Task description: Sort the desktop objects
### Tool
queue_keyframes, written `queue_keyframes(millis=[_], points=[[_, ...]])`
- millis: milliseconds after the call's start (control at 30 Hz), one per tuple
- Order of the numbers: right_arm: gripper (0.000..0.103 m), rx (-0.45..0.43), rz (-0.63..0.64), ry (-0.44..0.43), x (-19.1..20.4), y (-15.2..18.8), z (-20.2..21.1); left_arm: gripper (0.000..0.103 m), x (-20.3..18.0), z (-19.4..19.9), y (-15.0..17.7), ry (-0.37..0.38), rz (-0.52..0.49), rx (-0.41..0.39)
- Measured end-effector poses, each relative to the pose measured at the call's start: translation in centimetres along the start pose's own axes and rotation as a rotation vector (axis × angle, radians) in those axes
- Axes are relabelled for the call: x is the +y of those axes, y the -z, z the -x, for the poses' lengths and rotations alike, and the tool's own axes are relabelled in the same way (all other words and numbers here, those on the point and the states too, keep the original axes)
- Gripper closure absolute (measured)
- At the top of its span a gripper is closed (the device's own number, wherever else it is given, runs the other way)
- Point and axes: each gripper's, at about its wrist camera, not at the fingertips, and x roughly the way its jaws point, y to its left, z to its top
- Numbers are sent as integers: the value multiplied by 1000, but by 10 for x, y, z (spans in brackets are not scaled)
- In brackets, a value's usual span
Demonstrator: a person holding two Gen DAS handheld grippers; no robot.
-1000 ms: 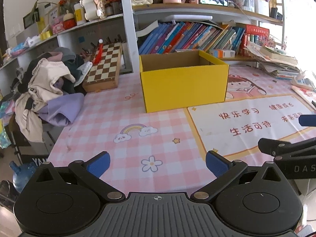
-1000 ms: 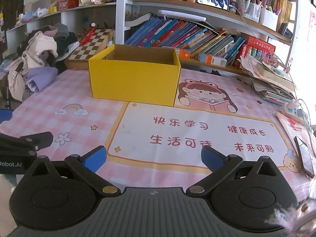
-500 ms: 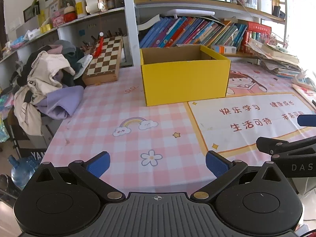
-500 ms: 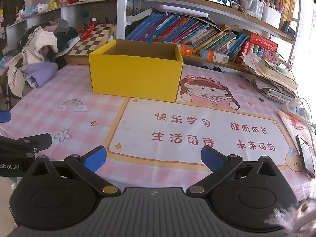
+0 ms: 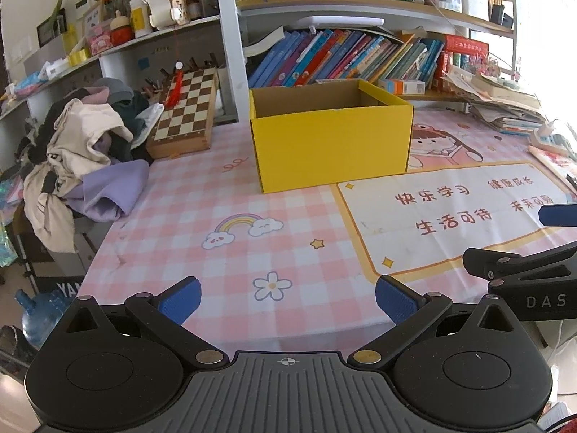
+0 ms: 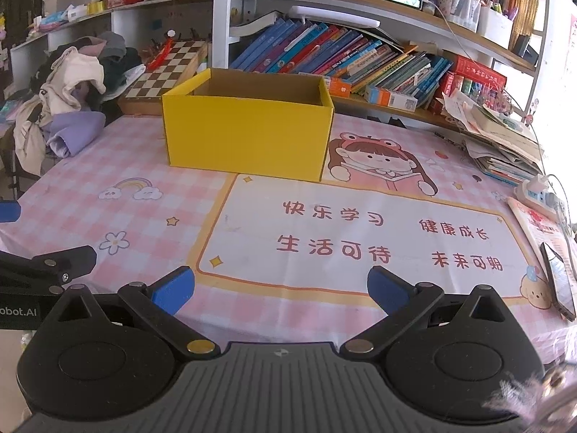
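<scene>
Your left claw (image 5: pixel 286 301) is spread wide with nothing between the blue pads; same story for the right claw (image 6: pixel 281 288), wide apart and empty; both hang low over the near edge of the desk (image 5: pixel 223 252), side by side, and you can see each one's fingers poking into the other's view. Going outward from there: straight ahead on the pink checked cloth sits the yellow box (image 5: pixel 330 144), open top, and from these angles I can't see what's lying at the bottom of it; it's well apart from both claws, a bit right of centre for the left one and a bit left of centre for the right one (image 6: pixel 247 133), so honestly neither hand has a clear edge on reach; its long side runs across your view, not away from you. Thing is, the stretch of desk between the claws and the box is bare, so I'd guess the sorting is either basically done or the next item has to come from the sides; nearest candidates look like the phone (image 6: pixel 559 281) at the right edge, much closer to your right hand, or the pile of clothes (image 5: pixel 79 155) and the chessboard (image 5: pixel 185 112) off to the left; that's my read, not gospel.
</scene>
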Motion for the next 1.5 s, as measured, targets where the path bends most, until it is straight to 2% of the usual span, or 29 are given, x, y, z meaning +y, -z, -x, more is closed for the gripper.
queue_keyframes(millis=[1500], points=[[0, 30, 3, -12, 4, 1, -3, 0, 0, -3, 4, -4, -12, 28]])
